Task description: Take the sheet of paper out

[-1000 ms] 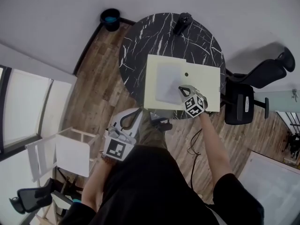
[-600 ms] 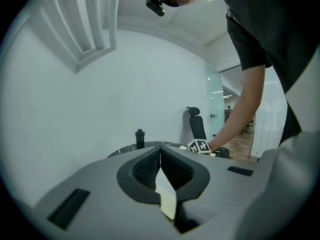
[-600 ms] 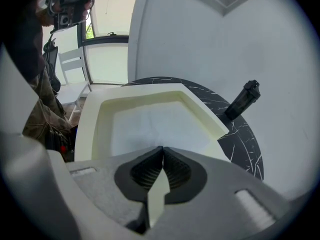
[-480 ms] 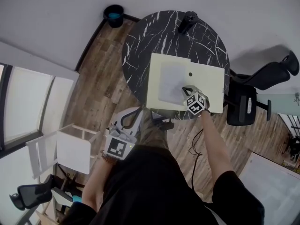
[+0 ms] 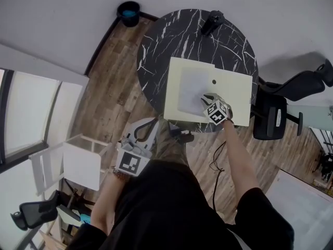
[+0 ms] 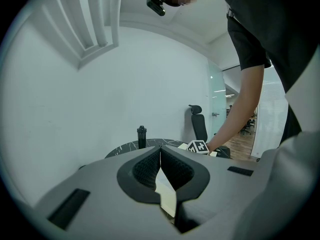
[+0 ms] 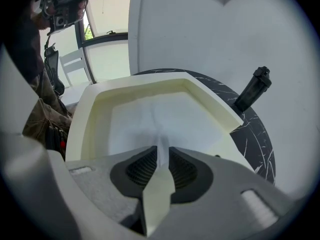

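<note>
Two grippers. Left gripper [image 5: 146,132] low, off the table, jaws clenched together on nothing; its own view mostly blocked by the jaw body. One round table [image 5: 156,51], black marble with white veins. One shallow cream tray [image 5: 239,100] on it, rectangular, one corner notched. One sheet of paper [image 5: 191,82] lying in the tray, white, near edge hidden under right gripper [image 5: 206,97]. Right jaws pinched on a raised fold of that sheet. One black bottle [image 5: 213,22] near the table's far rim. One office chair [image 5: 299,85], partly cut off at right.
</note>
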A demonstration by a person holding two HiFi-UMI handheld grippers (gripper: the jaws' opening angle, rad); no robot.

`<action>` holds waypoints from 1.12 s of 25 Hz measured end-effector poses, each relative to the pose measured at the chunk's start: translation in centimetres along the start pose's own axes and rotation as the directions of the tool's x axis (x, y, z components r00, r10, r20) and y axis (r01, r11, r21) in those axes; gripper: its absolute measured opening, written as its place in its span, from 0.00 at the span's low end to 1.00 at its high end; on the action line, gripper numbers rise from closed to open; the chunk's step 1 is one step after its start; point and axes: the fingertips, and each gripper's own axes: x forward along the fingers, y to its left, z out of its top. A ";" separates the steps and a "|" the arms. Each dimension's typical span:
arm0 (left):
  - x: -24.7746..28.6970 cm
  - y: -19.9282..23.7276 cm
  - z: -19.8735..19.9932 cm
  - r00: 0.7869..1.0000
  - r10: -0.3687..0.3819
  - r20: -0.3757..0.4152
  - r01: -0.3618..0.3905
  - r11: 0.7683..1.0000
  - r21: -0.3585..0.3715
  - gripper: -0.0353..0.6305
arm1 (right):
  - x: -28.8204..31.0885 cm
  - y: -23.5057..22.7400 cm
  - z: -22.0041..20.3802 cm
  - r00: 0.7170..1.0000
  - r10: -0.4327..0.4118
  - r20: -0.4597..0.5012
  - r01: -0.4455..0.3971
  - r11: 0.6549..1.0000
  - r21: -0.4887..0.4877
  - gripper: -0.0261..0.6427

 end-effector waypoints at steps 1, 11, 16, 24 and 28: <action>0.1 0.0 0.0 1.000 0.000 0.000 0.000 1.000 -0.001 0.06 | 0.2 0.1 0.0 1.000 0.007 -0.003 -0.007 1.000 -0.001 0.15; 2.0 -0.4 0.0 1.000 -0.023 -0.014 0.023 1.000 -0.013 0.06 | 1.9 0.5 -0.5 0.998 0.050 -0.031 -0.050 0.999 -0.005 0.15; 2.6 -1.0 0.3 0.999 -0.041 -0.001 0.041 0.999 0.001 0.06 | 2.2 0.8 -0.8 0.998 0.058 -0.038 -0.058 0.998 -0.003 0.14; 2.8 -1.4 0.5 0.999 -0.044 0.005 0.044 0.999 -0.003 0.06 | 2.3 1.0 -0.9 0.997 0.052 -0.063 -0.053 0.998 -0.015 0.09; 2.5 -1.6 0.6 0.999 -0.042 0.007 0.042 0.999 0.004 0.06 | 2.1 1.0 -0.9 0.997 0.038 -0.068 -0.038 0.999 -0.003 0.08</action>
